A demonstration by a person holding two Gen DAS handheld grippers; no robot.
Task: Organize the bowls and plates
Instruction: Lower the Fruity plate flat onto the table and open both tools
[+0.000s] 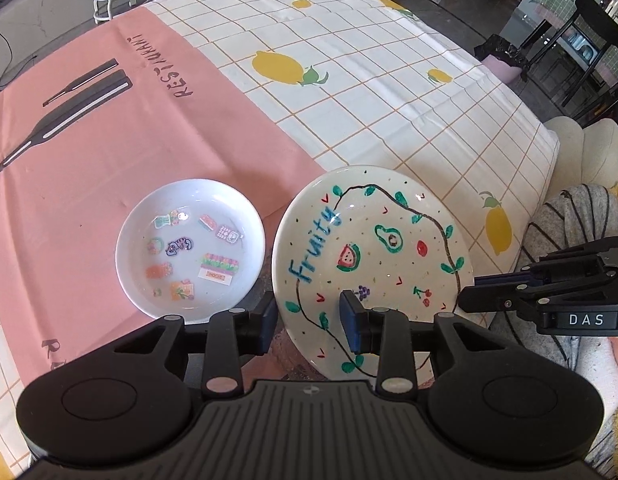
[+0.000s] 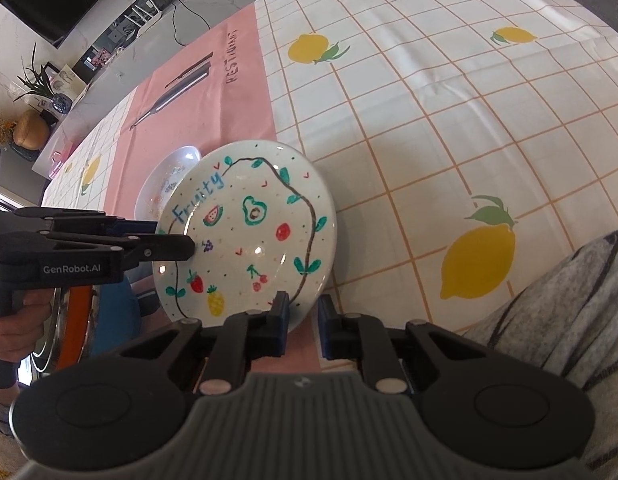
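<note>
Left wrist view: tabletop (image 1: 389,92) under lemon-print grid cloth with a pink placemat (image 1: 121,148); chairs beyond. Two dishes: one white sticker-decorated bowl (image 1: 190,248) on the placemat, one tilted white ceramic "Fruity" plate (image 1: 371,264) at the near edge. Left gripper (image 1: 308,322) fingers pinch the plate's near-left rim; right gripper (image 2: 303,322) fingers pinch its near rim.
</note>
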